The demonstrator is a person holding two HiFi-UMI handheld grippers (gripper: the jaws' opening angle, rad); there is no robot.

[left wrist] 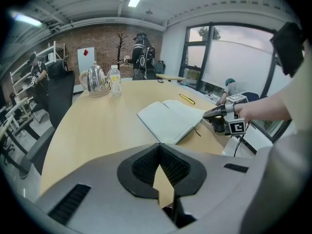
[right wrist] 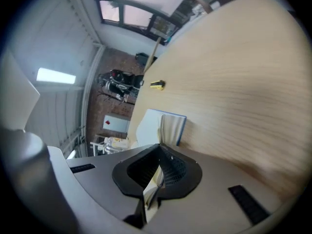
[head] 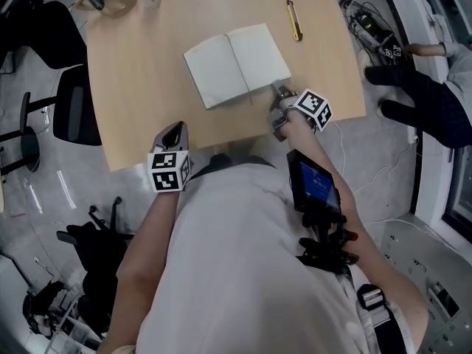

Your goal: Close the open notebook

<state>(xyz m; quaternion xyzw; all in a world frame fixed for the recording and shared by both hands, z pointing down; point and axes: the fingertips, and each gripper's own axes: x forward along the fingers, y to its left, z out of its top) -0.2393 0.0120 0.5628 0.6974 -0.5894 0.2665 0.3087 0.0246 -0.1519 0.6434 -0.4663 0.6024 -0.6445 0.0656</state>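
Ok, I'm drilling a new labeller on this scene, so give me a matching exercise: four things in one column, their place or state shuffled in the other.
Things:
1. notebook
2. yellow cutter
3. kettle
4. left gripper

Places or states:
A. by the near edge of the table, jaws together on nothing
B. at the far corner, beside a water bottle
C. lying open, one corner pinched by the right gripper
D. lying alone, beyond the notebook

Pairs: 1-C, 2-D, 3-B, 4-A.

Left tongs, right tongs closed
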